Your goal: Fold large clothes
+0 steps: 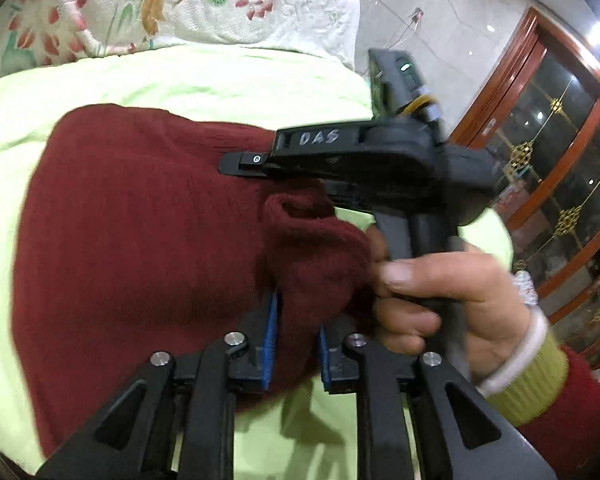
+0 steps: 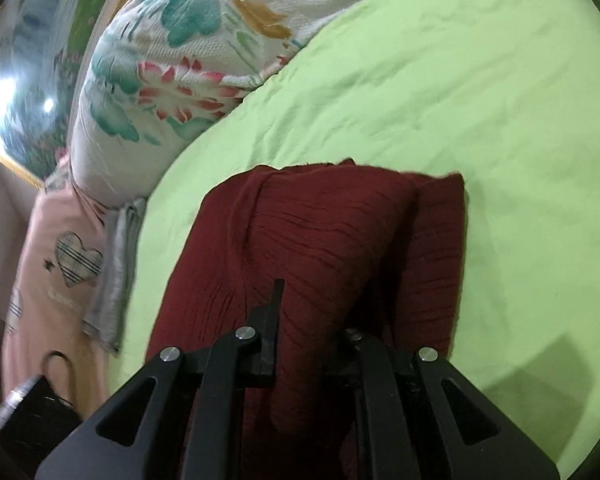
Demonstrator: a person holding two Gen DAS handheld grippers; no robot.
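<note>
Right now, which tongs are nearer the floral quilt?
Right. The right tongs reach across the maroon sweater toward the floral quilt, with green sheet between; the left tongs sit behind them at the sweater's near edge.

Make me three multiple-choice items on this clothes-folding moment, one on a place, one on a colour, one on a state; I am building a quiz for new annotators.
1. Where does the dark red knitted garment lie?
A. on the light green bedsheet
B. on a wooden floor
C. on a glass table

2. What colour are the pads on the left gripper?
A. yellow
B. blue
C. white

3. What is between the fingers of the right gripper?
A. nothing
B. a floral pillow
C. a fold of the dark red garment

Key: 1 A, since green sheet surrounds the garment in both wrist views. 2 B, since blue strips line the inner faces of the left fingers. 3 C, since red cloth fills the narrow gap between the right fingers in the right wrist view.
</note>
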